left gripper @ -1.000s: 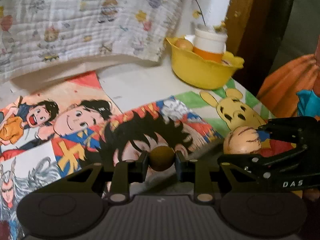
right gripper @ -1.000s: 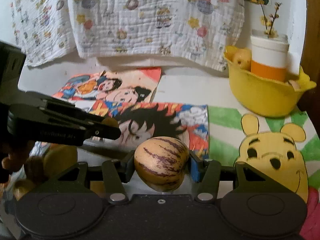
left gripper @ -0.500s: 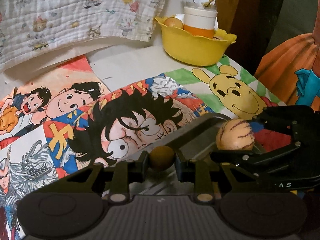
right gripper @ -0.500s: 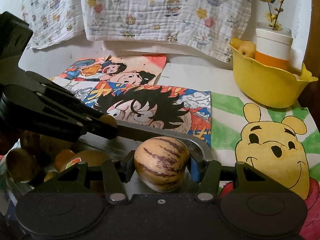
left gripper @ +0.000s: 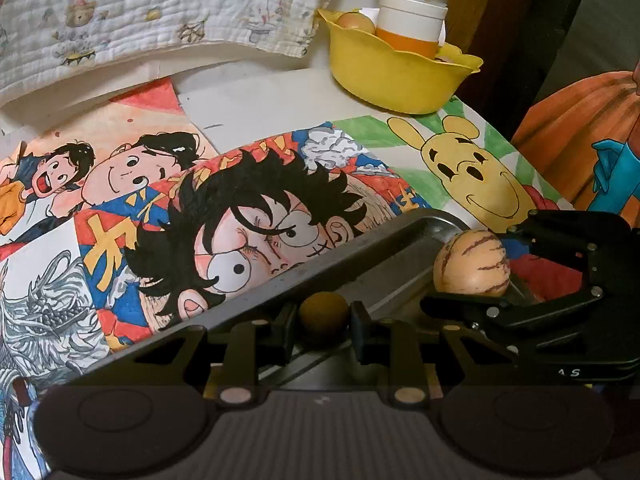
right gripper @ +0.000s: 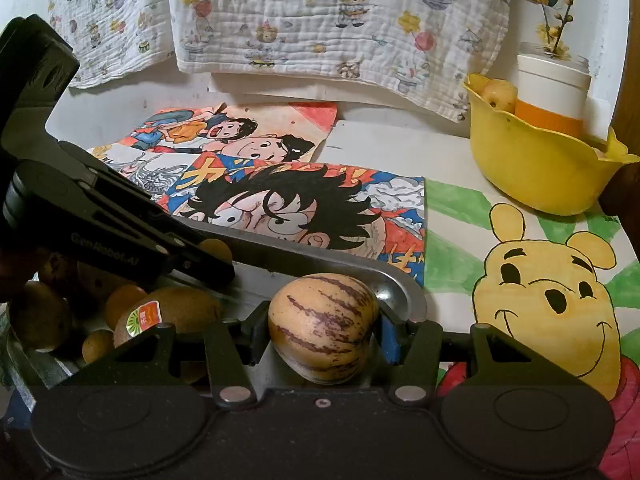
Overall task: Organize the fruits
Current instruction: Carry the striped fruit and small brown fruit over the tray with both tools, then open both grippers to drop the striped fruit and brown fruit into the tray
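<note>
1. Left wrist view: the left gripper [left gripper: 323, 328] has its jaws clamped on a small round brown fruit [left gripper: 323, 313], held right over the metal tray [left gripper: 372, 248]. The right gripper [left gripper: 472, 270] sits off to the right, gripping a striped melon-like fruit [left gripper: 471, 263].
2. Right wrist view: the right gripper [right gripper: 323, 336] is squeezing the striped fruit [right gripper: 323, 326] above the tray's corner [right gripper: 394, 292]. Kiwis [right gripper: 168, 312] lie in the tray, and a yellow bowl [right gripper: 536, 168] sits at the back of the table [right gripper: 384, 144].
</note>
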The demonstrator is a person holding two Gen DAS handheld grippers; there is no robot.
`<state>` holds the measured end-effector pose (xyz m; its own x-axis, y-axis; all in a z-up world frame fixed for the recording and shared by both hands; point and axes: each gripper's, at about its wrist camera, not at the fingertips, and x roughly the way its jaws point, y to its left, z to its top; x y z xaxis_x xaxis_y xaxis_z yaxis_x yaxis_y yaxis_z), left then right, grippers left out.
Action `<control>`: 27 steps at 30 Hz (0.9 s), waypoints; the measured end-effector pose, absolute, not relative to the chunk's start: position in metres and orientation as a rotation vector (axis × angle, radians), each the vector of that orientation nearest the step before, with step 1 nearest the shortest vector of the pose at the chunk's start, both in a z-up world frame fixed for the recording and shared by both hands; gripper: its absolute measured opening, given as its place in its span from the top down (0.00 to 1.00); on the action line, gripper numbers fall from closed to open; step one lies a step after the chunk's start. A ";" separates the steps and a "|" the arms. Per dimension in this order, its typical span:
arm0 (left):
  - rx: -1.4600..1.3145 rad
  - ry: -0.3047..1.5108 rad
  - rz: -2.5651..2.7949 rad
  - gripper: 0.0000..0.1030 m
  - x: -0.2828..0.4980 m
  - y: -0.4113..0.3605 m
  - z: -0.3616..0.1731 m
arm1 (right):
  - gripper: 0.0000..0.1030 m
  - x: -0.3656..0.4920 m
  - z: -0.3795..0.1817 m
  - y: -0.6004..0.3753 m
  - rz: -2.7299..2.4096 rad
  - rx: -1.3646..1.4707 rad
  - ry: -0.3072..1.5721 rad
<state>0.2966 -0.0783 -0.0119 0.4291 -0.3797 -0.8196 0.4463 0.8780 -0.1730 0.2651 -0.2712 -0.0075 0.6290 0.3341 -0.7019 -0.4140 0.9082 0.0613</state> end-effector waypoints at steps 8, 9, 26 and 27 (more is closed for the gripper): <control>0.078 1.007 -0.515 0.70 0.296 -0.079 -0.012 | 0.46 0.265 -0.007 -0.271 0.430 -0.110 0.778; 0.077 1.008 -0.514 0.70 0.296 -0.079 -0.012 | 0.46 0.265 -0.008 -0.271 0.431 -0.111 0.778; 0.101 1.010 -0.448 0.54 0.289 -0.075 -0.008 | 0.42 0.257 -0.008 -0.273 0.421 -0.108 0.755; 0.100 1.008 -0.443 0.51 0.288 -0.075 -0.007 | 0.41 0.257 -0.008 -0.273 0.417 -0.102 0.753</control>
<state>0.2882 -0.0746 -0.0068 0.4533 -0.3125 -0.8348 0.4036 0.9070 -0.1204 0.2566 -0.2731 -0.0075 0.6520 0.3303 -0.6825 -0.4026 0.9136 0.0575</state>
